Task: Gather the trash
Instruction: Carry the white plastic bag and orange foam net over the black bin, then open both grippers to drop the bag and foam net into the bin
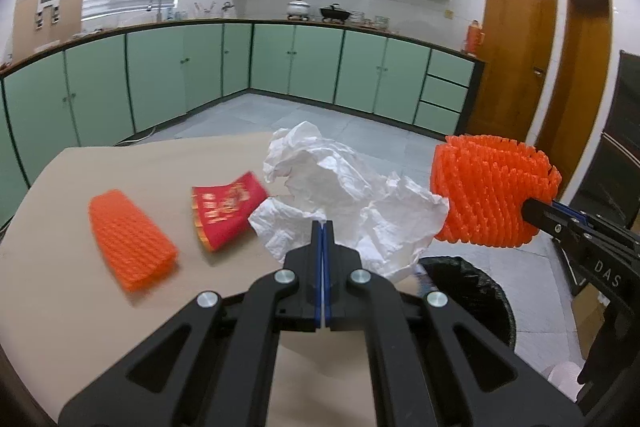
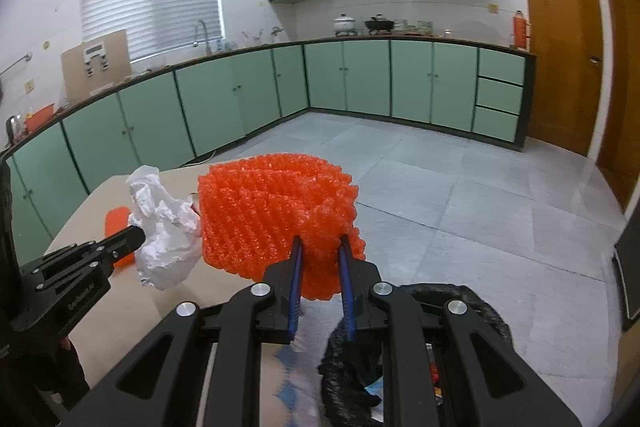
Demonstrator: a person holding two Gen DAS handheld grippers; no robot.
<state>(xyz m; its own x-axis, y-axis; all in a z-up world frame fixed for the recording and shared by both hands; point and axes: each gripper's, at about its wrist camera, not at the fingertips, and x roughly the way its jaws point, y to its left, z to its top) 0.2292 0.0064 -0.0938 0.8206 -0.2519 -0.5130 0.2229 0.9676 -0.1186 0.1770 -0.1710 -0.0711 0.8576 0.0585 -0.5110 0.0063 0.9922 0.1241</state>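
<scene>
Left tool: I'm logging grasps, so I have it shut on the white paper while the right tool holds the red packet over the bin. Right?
Not quite. In the right wrist view, the right tool holds the orange foam net, not the red packet, which lies on the table. The left tool is shut on the white paper.

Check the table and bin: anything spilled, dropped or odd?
Nothing spilled. Each gripper holds trash above the bin: left the tissue, right a foam net. Another net and a red packet lie on the table.
</scene>
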